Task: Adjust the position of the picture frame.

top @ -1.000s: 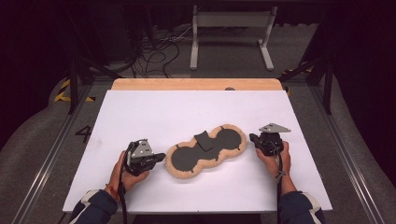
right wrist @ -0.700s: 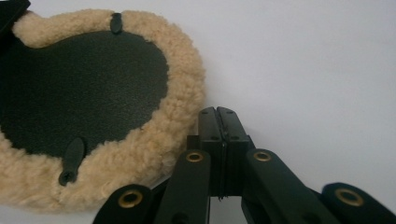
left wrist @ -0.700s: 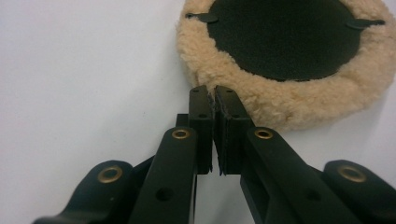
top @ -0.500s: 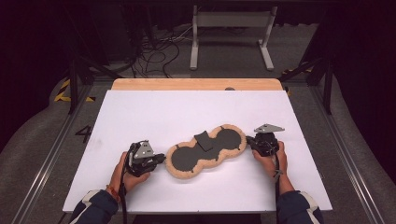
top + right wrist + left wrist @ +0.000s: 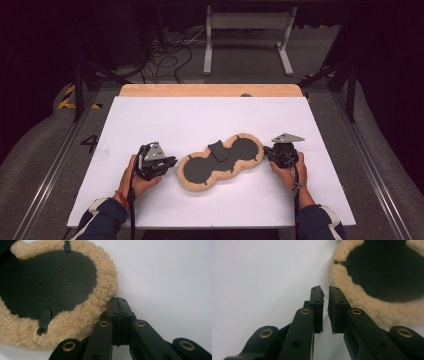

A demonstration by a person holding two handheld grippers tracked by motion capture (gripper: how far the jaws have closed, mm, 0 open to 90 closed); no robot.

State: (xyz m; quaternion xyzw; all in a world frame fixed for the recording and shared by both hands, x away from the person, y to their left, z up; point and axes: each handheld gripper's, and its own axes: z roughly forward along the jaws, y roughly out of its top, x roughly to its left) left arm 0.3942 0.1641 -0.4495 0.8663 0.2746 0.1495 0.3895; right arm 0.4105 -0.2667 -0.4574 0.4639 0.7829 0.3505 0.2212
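The fleece-edged pad [image 5: 220, 162] is judged soft, light, floppy; its woolly rim suits gripping. The left hand-held gripper [image 5: 325, 293] is slightly parted, having just been opening, holding nothing; the right hand-held gripper [image 5: 117, 300] is closed, empty.

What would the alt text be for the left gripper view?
Two black jaws of the left gripper stand slightly apart with nothing between them, just beside the tan fleece rim of a dark-centred pad lying on a white table.

Fleece pad [image 5: 220, 164] on table [image 5: 200, 115] (between both grippers).
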